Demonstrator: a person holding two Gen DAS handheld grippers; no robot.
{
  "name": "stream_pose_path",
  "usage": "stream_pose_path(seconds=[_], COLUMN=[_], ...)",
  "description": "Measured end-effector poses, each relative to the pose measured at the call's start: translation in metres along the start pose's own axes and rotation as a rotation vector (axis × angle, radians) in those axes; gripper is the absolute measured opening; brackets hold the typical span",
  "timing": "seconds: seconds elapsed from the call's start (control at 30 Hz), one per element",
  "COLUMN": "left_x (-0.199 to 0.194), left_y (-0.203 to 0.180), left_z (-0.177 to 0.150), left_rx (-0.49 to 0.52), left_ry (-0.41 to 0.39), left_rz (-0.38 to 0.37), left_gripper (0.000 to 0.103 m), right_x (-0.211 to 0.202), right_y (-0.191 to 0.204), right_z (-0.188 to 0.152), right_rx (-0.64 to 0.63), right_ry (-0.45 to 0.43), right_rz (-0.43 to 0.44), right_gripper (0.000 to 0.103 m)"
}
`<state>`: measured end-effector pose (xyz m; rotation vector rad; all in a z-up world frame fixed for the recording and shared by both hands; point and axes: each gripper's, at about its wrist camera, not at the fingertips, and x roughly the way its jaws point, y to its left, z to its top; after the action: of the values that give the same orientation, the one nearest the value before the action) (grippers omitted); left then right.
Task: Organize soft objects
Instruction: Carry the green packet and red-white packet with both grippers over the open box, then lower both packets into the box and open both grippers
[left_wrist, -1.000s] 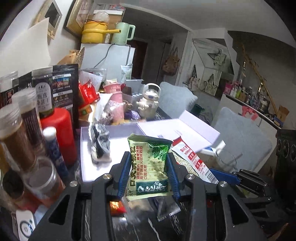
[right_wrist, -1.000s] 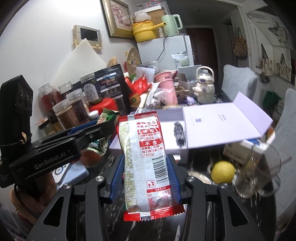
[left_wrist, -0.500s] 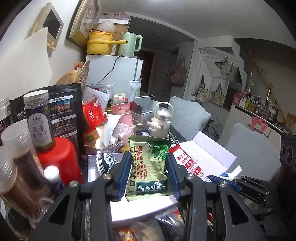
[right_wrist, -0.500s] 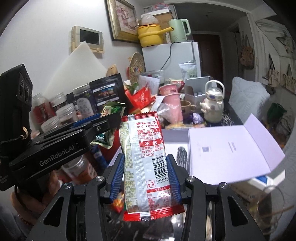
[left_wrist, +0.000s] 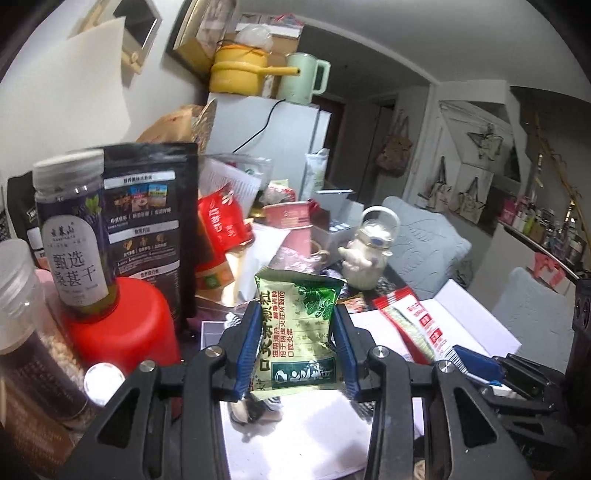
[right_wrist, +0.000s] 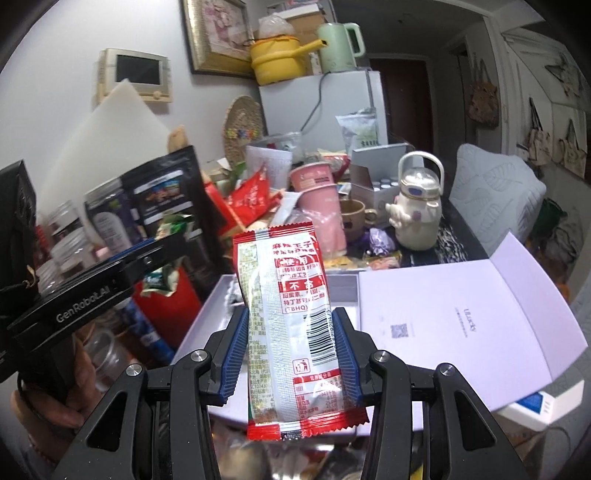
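My left gripper (left_wrist: 297, 347) is shut on a green snack packet (left_wrist: 299, 332) and holds it above the open white box (left_wrist: 314, 435). A black-and-white soft item (left_wrist: 255, 406) lies in the box, partly hidden under the packet. My right gripper (right_wrist: 291, 350) is shut on a long red-and-white snack packet (right_wrist: 291, 332), held over the box's tray (right_wrist: 343, 288). The red packet also shows at the right of the left wrist view (left_wrist: 413, 325). The left gripper body (right_wrist: 85, 299) with the green packet (right_wrist: 166, 254) shows at the left of the right wrist view.
The box lid (right_wrist: 461, 314) lies open to the right. Jars (left_wrist: 70, 229), a red canister (left_wrist: 122, 332) and a black pouch (left_wrist: 147, 221) crowd the left. A pink cup (right_wrist: 321, 206), white teapot (right_wrist: 417, 210) and red bags (right_wrist: 251, 199) stand behind the box.
Both grippers have moved forward and up over the box with their packets still held. The black-and-white item now sits under the left gripper, closer in.
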<state>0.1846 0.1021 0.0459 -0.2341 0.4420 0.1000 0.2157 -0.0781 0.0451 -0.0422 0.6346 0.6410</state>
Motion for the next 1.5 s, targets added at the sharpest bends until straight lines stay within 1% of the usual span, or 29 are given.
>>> stream_pose_path(seconds=[0.23, 0.47, 0.63, 0.93, 1.03, 1.17, 1.3, 1.4, 1.47, 1.5], left_x=[0.038, 0.072, 0.085, 0.107, 0.11, 0.111, 0.115, 0.123, 0.127, 0.126], left_y=[0.014, 0.021, 0.023, 0.026, 0.027, 0.028, 0.028, 0.029, 0.031, 0.032], left_z=[-0.01, -0.026, -0.034, -0.05, -0.053, -0.054, -0.054, -0.057, -0.059, -0.059], left_rx=[0.003, 0.005, 0.011, 0.016, 0.022, 0.025, 0.019, 0.004, -0.006, -0.01], left_ry=[0.085, 0.176, 0.217, 0.298, 0.305, 0.306, 0.326, 0.38, 0.417, 0.417], left_rz=[0.043, 0.035, 0.047, 0.063, 0.078, 0.083, 0.087, 0.083, 0.095, 0.095], left_gripper=[0.039, 0.039, 0.039, 0.039, 0.039, 0.039, 0.039, 0.041, 0.043, 0.043], right_x=[0.042, 0.075, 0.093, 0.111, 0.117, 0.121, 0.127, 0.125, 0.125, 0.125], right_y=[-0.015, -0.022, -0.027, -0.026, -0.026, -0.024, -0.026, -0.025, -0.024, -0.023], right_z=[0.004, -0.003, -0.011, -0.022, -0.026, -0.029, -0.032, -0.032, -0.033, -0.033], right_rx=[0.035, 0.031, 0.044, 0.037, 0.039, 0.029, 0.036, 0.025, 0.019, 0.012], right_ry=[0.057, 0.123, 0.171, 0.216, 0.237, 0.243, 0.265, 0.261, 0.261, 0.265], right_rz=[-0.008, -0.028, -0.032, -0.051, -0.049, -0.063, -0.071, -0.08, -0.089, -0.092], right_gripper=[0.045, 0.045, 0.045, 0.045, 0.045, 0.045, 0.045, 0.046, 0.046, 0.046])
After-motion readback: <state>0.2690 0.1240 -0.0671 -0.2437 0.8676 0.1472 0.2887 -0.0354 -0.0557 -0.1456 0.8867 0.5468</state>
